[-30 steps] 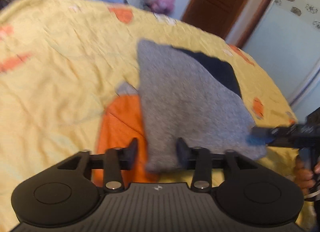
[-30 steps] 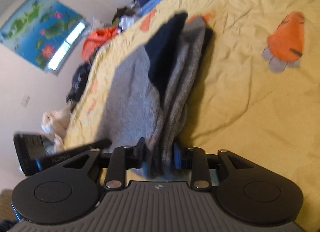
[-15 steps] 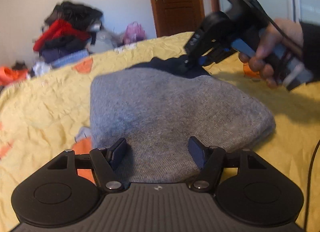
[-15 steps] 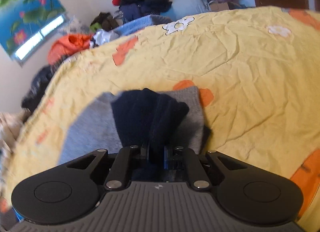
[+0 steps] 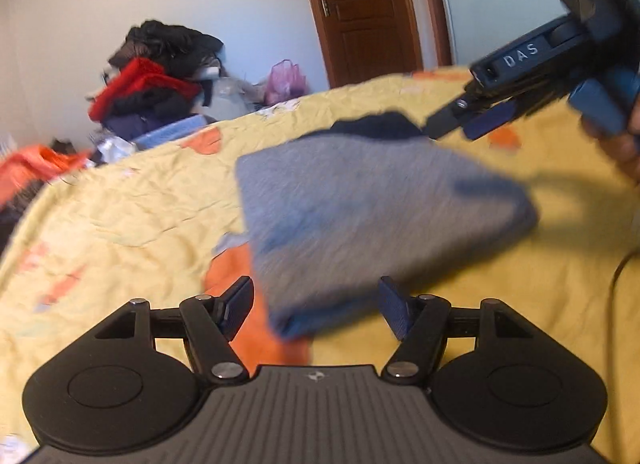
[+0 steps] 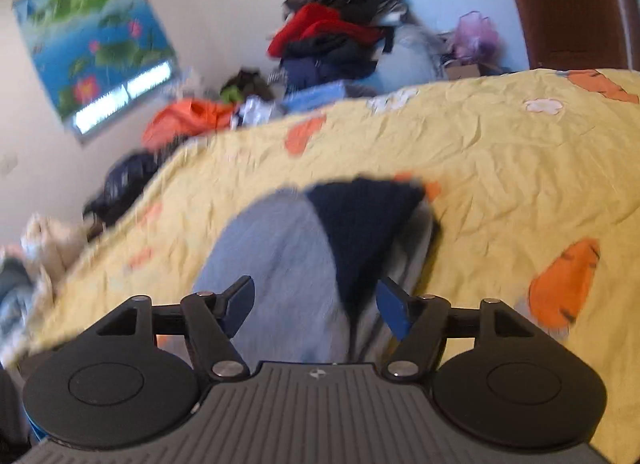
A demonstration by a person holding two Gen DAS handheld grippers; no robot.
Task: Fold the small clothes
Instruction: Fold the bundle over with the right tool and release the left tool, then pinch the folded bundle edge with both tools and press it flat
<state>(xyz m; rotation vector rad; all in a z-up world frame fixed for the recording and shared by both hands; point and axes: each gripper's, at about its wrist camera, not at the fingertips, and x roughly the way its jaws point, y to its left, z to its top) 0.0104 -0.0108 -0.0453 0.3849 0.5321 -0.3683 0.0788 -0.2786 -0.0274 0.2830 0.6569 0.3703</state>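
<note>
A small grey garment (image 5: 380,216) with a dark navy part (image 5: 376,126) at its far edge lies folded on the yellow bedspread (image 5: 120,204). My left gripper (image 5: 316,308) is open at the garment's near corner; the cloth reaches between the fingers, but the pads stand clear of it. In the right wrist view the grey cloth (image 6: 272,256) and the navy part (image 6: 360,224) lie just ahead of my right gripper (image 6: 316,304). Its jaws are opening and the pads do not touch the cloth. The right gripper (image 5: 468,124) also shows above the garment's far right corner.
The bedspread has orange carrot patches (image 6: 564,284). Behind the bed are a heap of clothes (image 5: 156,84), a pink bag (image 5: 286,80) and a wooden door (image 5: 360,12). A flower picture (image 6: 96,52) hangs on the wall. A person's hand (image 5: 616,144) holds the right gripper.
A second ago both grippers held the garment up; it has come down onto the bed. The right gripper has let go of the navy part and drawn back. The left jaws widened.
</note>
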